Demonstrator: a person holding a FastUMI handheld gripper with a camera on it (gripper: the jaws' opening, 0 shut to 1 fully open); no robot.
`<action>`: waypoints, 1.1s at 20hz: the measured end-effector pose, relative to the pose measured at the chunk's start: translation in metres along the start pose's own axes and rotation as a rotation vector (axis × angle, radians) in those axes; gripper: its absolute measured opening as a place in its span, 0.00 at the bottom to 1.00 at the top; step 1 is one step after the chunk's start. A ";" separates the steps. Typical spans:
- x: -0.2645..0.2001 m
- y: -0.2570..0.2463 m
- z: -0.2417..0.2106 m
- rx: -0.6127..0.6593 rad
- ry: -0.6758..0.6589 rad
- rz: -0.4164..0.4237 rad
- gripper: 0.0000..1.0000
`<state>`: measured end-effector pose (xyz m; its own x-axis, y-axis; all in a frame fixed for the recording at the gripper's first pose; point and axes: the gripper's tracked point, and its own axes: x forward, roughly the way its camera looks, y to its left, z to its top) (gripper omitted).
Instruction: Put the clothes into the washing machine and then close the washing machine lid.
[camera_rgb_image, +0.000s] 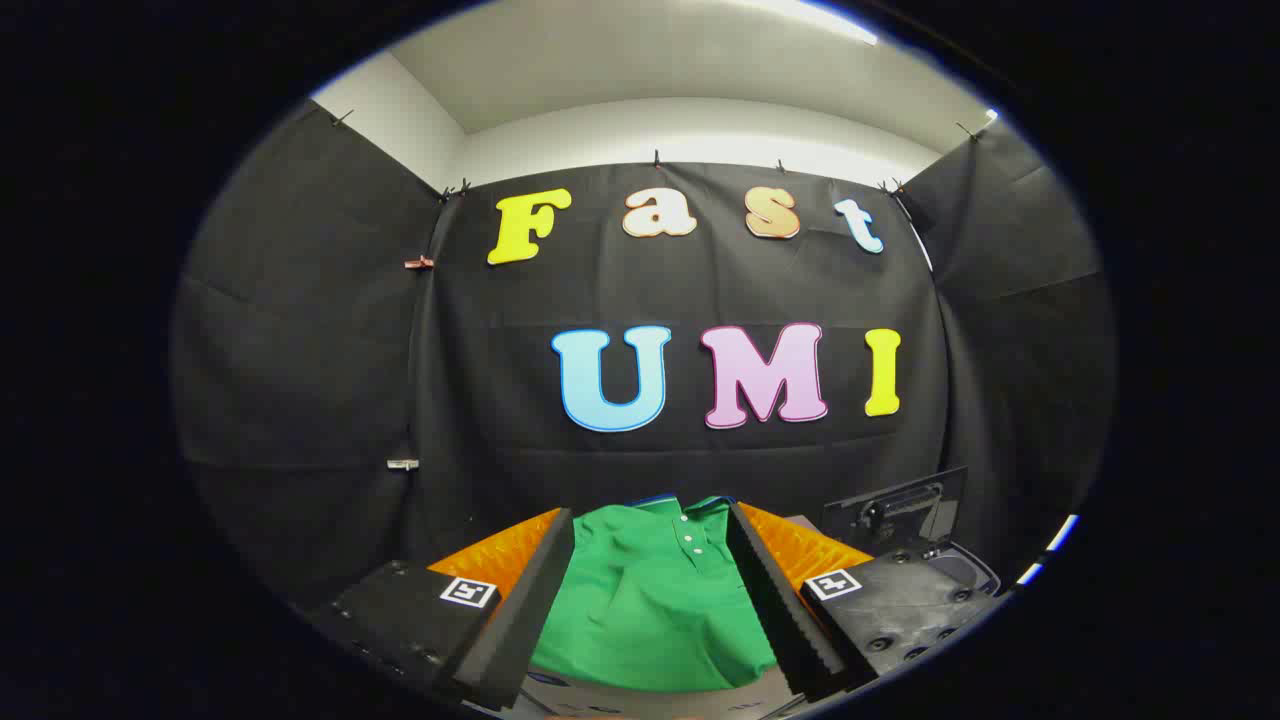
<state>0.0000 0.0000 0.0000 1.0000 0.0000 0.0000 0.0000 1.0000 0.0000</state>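
The one view rides on the gripper and looks forward along its two spread fingers, level and slightly upward, so the booth wall takes most of the picture with ceiling above. It sits low and close over a green shirt lying between the fingers. The washer lid stands further off, ahead and right.

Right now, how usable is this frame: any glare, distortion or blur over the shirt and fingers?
Gripper view: strong fisheye bending curves the booth walls; a ceiling light strip blows out overhead, with no glare on the green polo shirt; the shirt's buttons read sharp between the open gripper fingers; the washing machine lid to the right sits dim against the dark cloth.
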 end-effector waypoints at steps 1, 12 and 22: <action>0.000 0.000 -0.005 -0.004 0.014 0.005 0.96; 0.006 0.022 0.007 -0.032 -0.029 0.069 0.96; 0.026 0.017 0.020 -0.076 -0.094 0.090 0.93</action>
<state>0.0259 0.0168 0.0198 0.9916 0.0934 0.0900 -0.0863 0.9931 -0.0796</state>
